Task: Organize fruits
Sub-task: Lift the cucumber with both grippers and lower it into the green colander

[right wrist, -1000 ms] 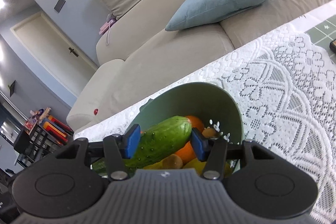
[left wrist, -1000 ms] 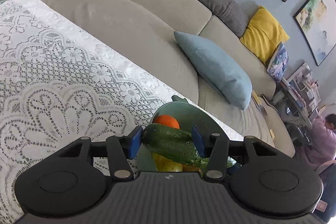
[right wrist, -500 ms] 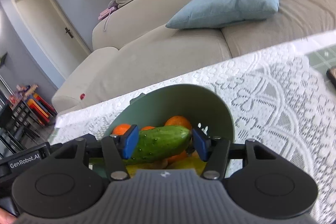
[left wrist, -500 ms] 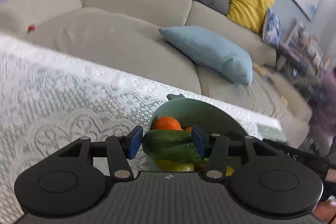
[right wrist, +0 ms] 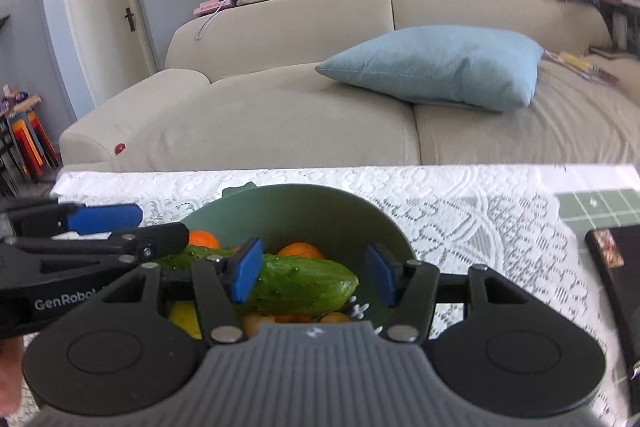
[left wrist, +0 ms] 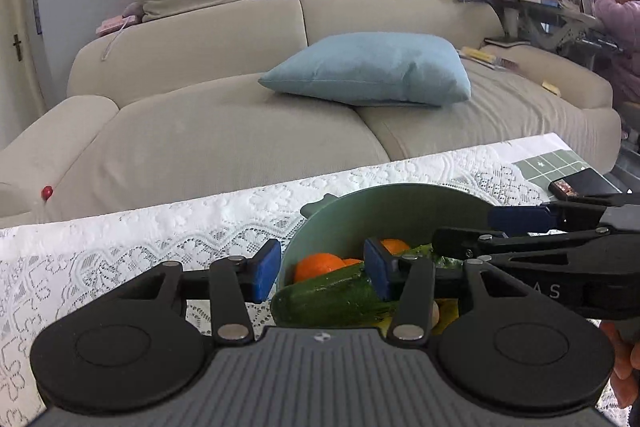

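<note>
Both tools, left tool [left wrist: 318, 275] and right tool [right wrist: 314, 275], are seen with jaws spread, gripping nothing. A cucumber [right wrist: 304, 285] is lying in the green bowl [right wrist: 320, 203] at lower centre, over oranges [left wrist: 318, 265]. Placement is judged complete; withdrawal clear of the rim is called for next.

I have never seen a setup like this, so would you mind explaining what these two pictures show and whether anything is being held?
No robot arm is involved: a person holds a two-finger gripper in each hand, and each carries a fisheye camera looking along its jaws. One picture comes from the left gripper, the other from the right gripper; each also shows the other tool reaching in from the side. Both hover at a green bowl of fruit standing on a lace tablecloth, with a sofa behind. A cucumber lies on top of oranges. Both sets of jaws stand open, so nothing is held.
</note>
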